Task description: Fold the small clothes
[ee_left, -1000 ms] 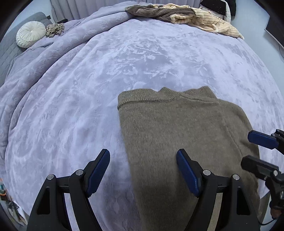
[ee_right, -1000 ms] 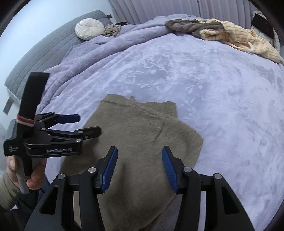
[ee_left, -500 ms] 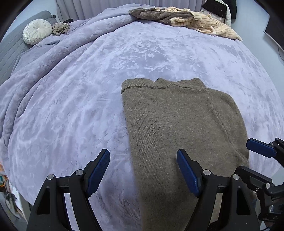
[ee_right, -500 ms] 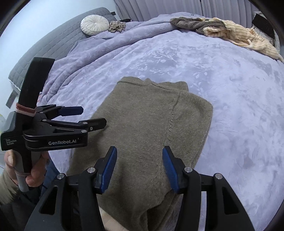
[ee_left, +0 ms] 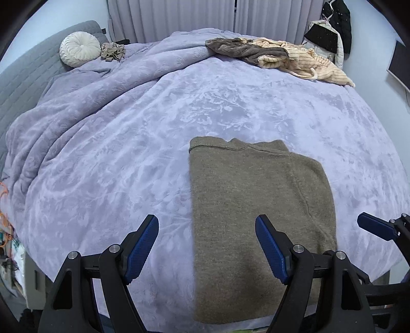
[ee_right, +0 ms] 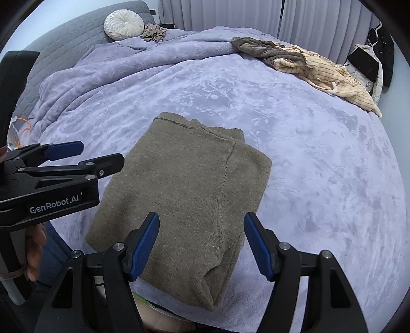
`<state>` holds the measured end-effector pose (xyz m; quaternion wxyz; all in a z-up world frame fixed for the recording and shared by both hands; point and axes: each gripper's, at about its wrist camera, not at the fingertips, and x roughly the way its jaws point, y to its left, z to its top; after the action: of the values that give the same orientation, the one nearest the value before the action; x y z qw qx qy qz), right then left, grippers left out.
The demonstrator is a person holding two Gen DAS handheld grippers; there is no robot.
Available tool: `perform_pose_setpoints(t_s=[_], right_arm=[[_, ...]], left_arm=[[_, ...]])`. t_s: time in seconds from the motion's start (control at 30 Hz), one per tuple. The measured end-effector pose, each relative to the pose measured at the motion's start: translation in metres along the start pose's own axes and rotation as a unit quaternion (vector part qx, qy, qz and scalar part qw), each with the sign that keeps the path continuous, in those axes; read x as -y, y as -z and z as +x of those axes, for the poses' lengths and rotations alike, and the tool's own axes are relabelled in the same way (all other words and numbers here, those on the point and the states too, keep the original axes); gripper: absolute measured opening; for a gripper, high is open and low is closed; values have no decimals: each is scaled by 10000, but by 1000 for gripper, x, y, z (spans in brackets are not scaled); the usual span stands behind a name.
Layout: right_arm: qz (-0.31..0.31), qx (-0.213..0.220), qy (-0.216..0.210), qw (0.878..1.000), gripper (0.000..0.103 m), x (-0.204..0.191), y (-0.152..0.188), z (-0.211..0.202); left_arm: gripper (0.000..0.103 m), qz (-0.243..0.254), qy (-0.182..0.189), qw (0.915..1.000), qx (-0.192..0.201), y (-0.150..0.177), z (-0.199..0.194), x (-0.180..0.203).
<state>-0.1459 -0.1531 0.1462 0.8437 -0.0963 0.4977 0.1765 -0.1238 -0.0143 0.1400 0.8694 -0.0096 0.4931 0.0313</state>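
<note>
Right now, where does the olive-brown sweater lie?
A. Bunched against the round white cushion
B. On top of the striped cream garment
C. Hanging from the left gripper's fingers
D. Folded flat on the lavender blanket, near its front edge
D: the olive-brown sweater lies folded flat on the lavender blanket, apart from both grippers and far from the round white cushion and the striped cream garment.

Both grippers tilt steeply downward, side by side. The left gripper (ee_left: 207, 249) stands wide open, gripping nothing, held by a bare hand (ee_right: 34, 249). The right gripper (ee_right: 201, 244) is opening its jaws, pads touching nothing.
</note>
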Motion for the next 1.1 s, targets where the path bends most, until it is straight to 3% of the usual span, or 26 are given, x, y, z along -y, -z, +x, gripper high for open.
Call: perform_pose_setpoints(t_s=[0.13,0.33,0.6,0.73,0.8,0.9,1.1], right_arm=[[-73,3,149,9999,72,-5,1,-1],[-65,-36,284,9996,72,-4,0,0],[-74,-116,404,9991,72,-1,-5,5],[-95,-112,414,9990,72,2,-8,5],[-101,-112,416,9990,72,3,-10,6],[-106,-102,432,9990,72,3,-12,6],[-114,-118,487,9987,72,3,-17,7]], left_arm=[[79,-45,-7,9998,-181,-1,7,-3],[79,-31,-342,9987,-370,0,15,-3],[79,-65,-57,9989,-465,0,17,-3],[79,-177,-362,9987,-314,-2,11,-3],[79,-243,-324,9987,-315,-2,10,-5],[79,-159,-169,9978,-614,-2,15,-3],[79,-69,-275,9977,-618,-1,21,2]])
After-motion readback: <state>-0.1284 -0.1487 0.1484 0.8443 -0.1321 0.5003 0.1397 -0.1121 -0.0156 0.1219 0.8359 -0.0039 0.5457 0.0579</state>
